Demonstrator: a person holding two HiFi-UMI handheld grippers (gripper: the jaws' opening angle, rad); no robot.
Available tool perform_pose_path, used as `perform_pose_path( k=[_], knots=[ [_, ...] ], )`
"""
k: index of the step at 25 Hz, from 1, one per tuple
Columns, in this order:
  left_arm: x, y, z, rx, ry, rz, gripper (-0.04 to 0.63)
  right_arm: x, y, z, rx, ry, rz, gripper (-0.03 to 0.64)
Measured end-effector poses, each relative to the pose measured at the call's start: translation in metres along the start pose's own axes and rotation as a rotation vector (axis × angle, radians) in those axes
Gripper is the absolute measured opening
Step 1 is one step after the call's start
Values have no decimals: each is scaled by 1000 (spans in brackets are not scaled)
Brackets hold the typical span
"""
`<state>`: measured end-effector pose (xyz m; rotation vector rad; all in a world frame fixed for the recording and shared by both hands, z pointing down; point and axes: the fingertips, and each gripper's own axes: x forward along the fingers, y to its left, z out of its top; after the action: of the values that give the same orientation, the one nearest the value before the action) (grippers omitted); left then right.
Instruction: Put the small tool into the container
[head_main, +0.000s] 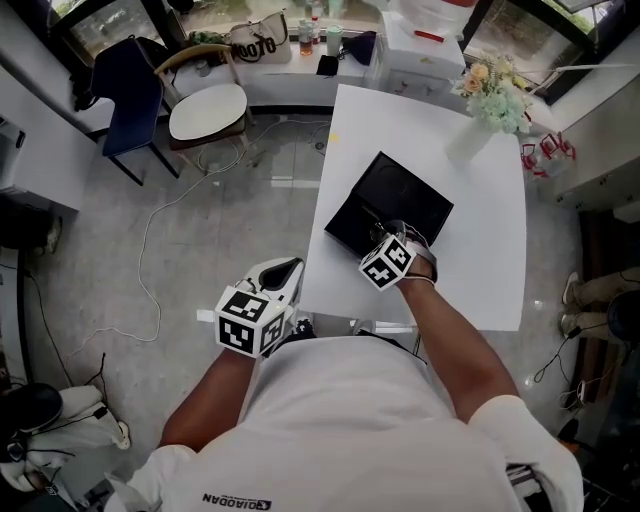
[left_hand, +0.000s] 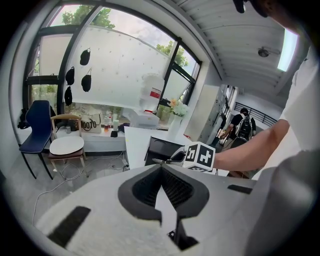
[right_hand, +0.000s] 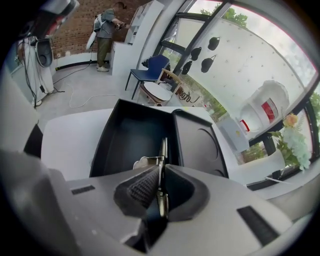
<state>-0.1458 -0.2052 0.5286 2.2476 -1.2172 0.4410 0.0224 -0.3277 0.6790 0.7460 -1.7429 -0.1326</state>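
An open black container (head_main: 395, 195) lies on the white table (head_main: 480, 250); in the right gripper view its deep tray (right_hand: 132, 135) sits on the left and its lid (right_hand: 195, 145) on the right. My right gripper (head_main: 385, 232) hangs over the tray's near edge. Its jaws (right_hand: 160, 172) are shut on a small thin metal tool (right_hand: 162, 152), which stands upright with its tip pointing over the tray. In the left gripper view the tool (left_hand: 159, 161) sticks out ahead of the marker cube. My left gripper (head_main: 288, 268) is off the table's left edge, shut and empty (left_hand: 161, 167).
A white vase of flowers (head_main: 490, 100) stands at the table's far right corner. On the floor to the left are a chair with a round white seat (head_main: 208, 110), a blue chair (head_main: 130, 90) and a loose white cable (head_main: 150, 260).
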Motion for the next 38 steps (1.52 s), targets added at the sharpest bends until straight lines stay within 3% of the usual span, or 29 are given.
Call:
perform_pose_path(
  k=[9, 20, 24, 29, 38],
  knots=[
    [3, -4, 0, -4, 4, -5, 9, 4, 24, -3, -21, -3, 89, 85],
    [8, -9, 2, 4, 4, -12, 9, 6, 25, -3, -31, -12, 108, 101],
    [9, -10, 2, 7, 3, -14, 9, -2, 32, 0, 12, -30, 166, 134],
    [13, -14, 8, 19, -2, -20, 9, -24, 29, -1, 56, -67, 168, 137],
    [35, -37, 24, 71, -2, -66, 9, -87, 6, -1, 276, -203, 203, 135]
  ],
)
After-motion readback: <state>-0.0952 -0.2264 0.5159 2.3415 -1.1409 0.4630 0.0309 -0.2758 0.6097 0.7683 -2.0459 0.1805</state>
